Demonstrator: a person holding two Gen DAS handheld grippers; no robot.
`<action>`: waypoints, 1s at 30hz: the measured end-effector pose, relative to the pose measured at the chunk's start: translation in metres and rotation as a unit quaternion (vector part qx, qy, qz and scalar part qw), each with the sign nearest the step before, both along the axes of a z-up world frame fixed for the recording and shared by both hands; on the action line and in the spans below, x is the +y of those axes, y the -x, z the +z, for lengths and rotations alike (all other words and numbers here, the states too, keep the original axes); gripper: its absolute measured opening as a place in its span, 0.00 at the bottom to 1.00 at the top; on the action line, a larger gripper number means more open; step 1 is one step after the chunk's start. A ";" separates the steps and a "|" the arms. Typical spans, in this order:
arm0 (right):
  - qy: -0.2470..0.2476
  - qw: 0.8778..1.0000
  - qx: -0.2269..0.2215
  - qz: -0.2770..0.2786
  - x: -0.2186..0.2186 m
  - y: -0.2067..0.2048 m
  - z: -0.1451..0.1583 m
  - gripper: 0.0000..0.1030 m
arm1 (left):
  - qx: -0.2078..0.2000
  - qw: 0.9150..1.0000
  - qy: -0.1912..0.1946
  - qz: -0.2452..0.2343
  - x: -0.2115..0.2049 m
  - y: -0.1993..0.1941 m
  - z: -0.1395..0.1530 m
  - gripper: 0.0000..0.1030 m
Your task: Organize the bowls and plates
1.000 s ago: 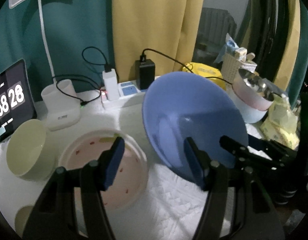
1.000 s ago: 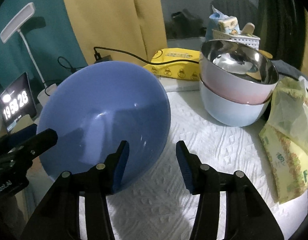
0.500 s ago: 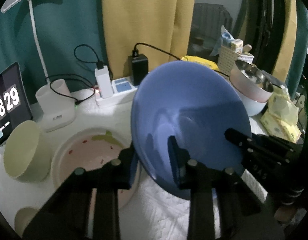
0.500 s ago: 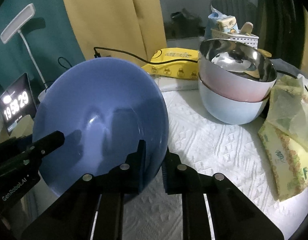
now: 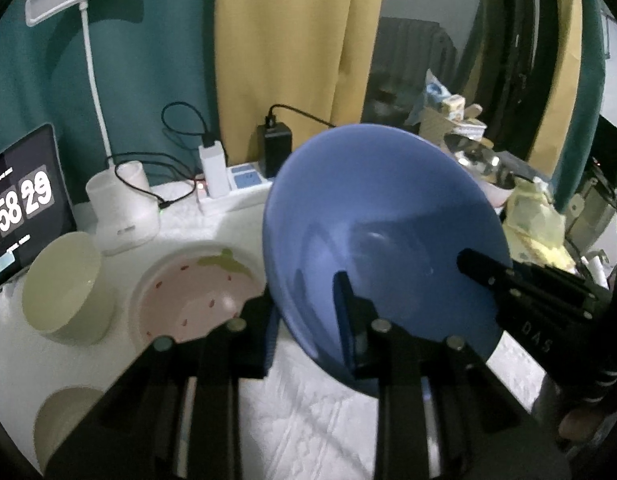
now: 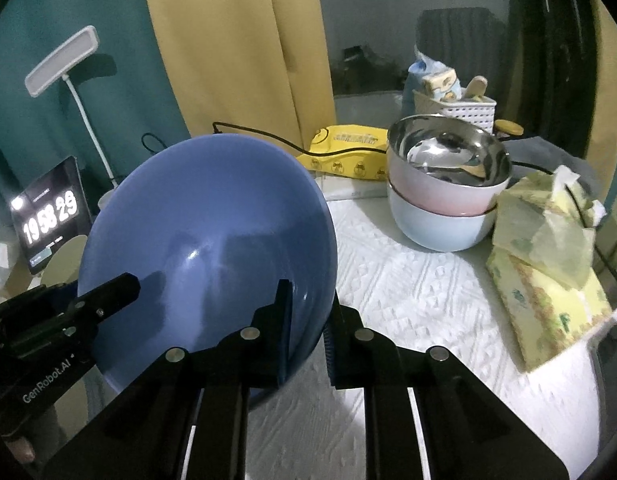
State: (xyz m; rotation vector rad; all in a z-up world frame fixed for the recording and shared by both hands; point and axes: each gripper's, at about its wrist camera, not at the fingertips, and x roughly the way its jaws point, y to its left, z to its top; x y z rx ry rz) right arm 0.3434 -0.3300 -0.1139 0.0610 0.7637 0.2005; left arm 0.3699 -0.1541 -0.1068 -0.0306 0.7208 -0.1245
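Observation:
A large blue bowl [image 5: 380, 232] is held tilted above the white cloth, also seen in the right wrist view [image 6: 212, 232]. My left gripper [image 5: 308, 320] is shut on its left rim, one finger inside and one outside. My right gripper [image 6: 308, 320] is shut on the opposite rim. A pink strawberry-print plate [image 5: 196, 296] lies on the cloth left of the bowl. A cream bowl [image 5: 64, 284] stands further left. A steel-lined pink bowl stacked in a pale blue bowl [image 6: 444, 196] stands at the back right.
A clock display [image 5: 16, 208], a white lamp base [image 5: 120, 204] and a power strip with chargers [image 5: 236, 176] line the back. Tissue packs [image 6: 548, 264] lie at the right. A yellow packet [image 6: 348, 152] and a white basket [image 6: 452, 104] sit behind the stacked bowls.
Both grippers have closed onto opposite rims of the blue bowl, and it has risen slightly and tilted more upright.

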 end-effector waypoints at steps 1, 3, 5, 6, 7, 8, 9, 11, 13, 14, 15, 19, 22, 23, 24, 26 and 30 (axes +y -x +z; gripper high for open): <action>0.000 1.000 -0.001 -0.001 0.000 0.003 0.002 0.15 | -0.001 1.000 0.001 -0.001 0.001 0.004 0.002 0.25; 0.000 1.000 -0.004 -0.001 0.002 0.013 0.007 0.15 | -0.004 1.000 0.003 -0.002 0.001 0.011 0.005 0.25; 0.000 1.000 -0.007 -0.002 0.003 0.021 0.012 0.15 | -0.005 1.000 0.002 -0.002 0.002 0.018 0.007 0.25; 0.000 1.000 -0.009 -0.002 0.004 0.027 0.015 0.15 | -0.005 1.000 0.003 -0.003 0.002 0.021 0.008 0.25; 0.000 1.000 -0.010 -0.003 0.004 0.029 0.016 0.15 | -0.005 1.000 0.006 -0.004 0.003 0.026 0.010 0.25; 0.000 1.000 -0.010 -0.004 0.004 0.033 0.018 0.15 | -0.005 1.000 0.007 -0.006 0.003 0.029 0.011 0.25; 0.000 1.000 -0.010 -0.006 0.004 0.038 0.020 0.15 | -0.006 1.000 0.008 -0.008 0.004 0.033 0.011 0.25; 0.000 1.000 -0.012 -0.007 0.004 0.046 0.023 0.15 | -0.009 1.000 0.010 -0.012 0.005 0.041 0.014 0.25; 0.001 1.000 -0.013 -0.008 0.004 0.053 0.025 0.15 | -0.009 1.000 0.011 -0.015 0.005 0.049 0.015 0.25; 0.001 1.000 -0.013 -0.009 0.005 0.056 0.026 0.15 | -0.008 1.000 0.012 -0.015 0.005 0.052 0.014 0.25; 0.002 1.000 -0.013 -0.010 0.005 0.060 0.027 0.15 | -0.006 1.000 0.014 -0.016 0.006 0.055 0.014 0.25; 0.004 1.000 -0.008 -0.013 0.006 0.074 0.028 0.15 | -0.005 1.000 0.016 -0.019 0.006 0.069 0.014 0.25; 0.006 1.000 -0.004 -0.013 0.007 0.085 0.028 0.15 | -0.003 1.000 0.018 -0.021 0.007 0.078 0.012 0.25; 0.006 1.000 -0.003 -0.013 0.007 0.087 0.028 0.15 | -0.003 1.000 0.019 -0.022 0.007 0.080 0.011 0.25; 0.007 1.000 -0.002 -0.014 0.007 0.091 0.028 0.15 | -0.002 1.000 0.018 -0.022 0.007 0.084 0.010 0.25; 0.007 1.000 0.002 -0.015 0.007 0.096 0.027 0.15 | 0.000 1.000 0.019 -0.024 0.008 0.089 0.009 0.25; 0.006 1.000 0.011 -0.019 0.006 0.107 0.024 0.15 | 0.003 0.999 0.018 -0.029 0.008 0.098 0.006 0.25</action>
